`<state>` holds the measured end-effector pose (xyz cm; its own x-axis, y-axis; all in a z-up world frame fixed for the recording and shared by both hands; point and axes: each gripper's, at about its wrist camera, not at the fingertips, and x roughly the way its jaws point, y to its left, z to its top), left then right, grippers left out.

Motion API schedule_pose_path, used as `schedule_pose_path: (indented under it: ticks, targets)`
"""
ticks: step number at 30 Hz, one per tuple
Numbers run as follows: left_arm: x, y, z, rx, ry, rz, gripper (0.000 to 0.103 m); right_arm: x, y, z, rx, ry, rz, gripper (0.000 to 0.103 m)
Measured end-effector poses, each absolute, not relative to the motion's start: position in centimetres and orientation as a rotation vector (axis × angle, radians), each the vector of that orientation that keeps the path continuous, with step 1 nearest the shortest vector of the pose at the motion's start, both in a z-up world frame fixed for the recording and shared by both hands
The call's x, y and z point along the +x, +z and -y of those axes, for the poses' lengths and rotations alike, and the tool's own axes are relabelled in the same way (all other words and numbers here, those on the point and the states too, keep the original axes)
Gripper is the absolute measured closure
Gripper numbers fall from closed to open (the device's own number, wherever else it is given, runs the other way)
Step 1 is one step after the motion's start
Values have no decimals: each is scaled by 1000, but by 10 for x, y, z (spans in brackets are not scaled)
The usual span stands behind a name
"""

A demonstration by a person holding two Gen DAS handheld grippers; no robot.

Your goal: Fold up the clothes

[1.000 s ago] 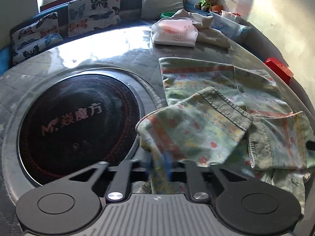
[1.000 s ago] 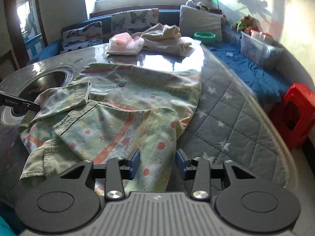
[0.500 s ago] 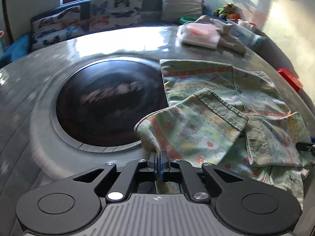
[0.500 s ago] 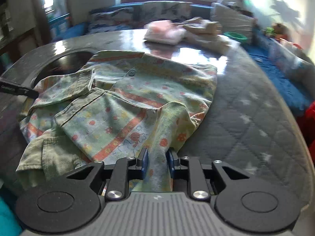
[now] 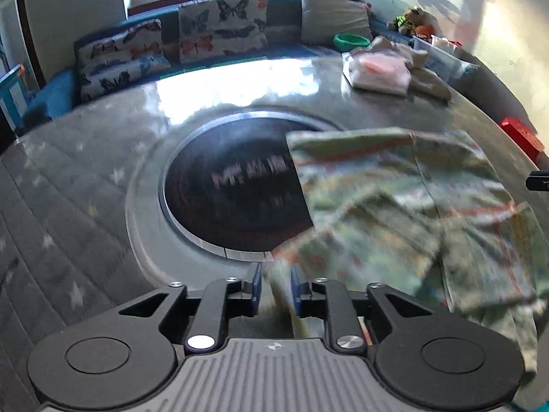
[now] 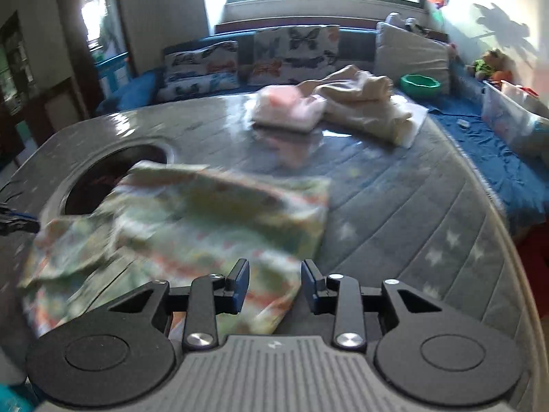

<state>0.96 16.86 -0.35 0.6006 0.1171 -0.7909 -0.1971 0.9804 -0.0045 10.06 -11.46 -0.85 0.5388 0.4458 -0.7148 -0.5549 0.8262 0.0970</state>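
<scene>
Claws first: the left claw [image 5: 276, 286], clamped on the patterned shirt [image 5: 394, 206] half a second ago, now stands slightly parted with a strip of cloth between its pads; the right claw [image 6: 274, 283] has spread wide over the hem. Both seem to be letting go, so a fold may be settling. The shirt lies blurred on the quilted surface [image 6: 394, 206], overlapping the dark round inset [image 5: 233, 199]; its folds are unreadable.
</scene>
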Motion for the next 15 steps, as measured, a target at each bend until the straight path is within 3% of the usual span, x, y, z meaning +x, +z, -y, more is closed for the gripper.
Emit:
schedule_pose_path:
  ticks: [7,15]
  targets:
    - [78,5,-178,-74,183,-882,60,166,-21,103,-101,524,-821,70]
    - [155,-14,-187,-112,173,-906,58,215,-46,95,-1,502,-877,70]
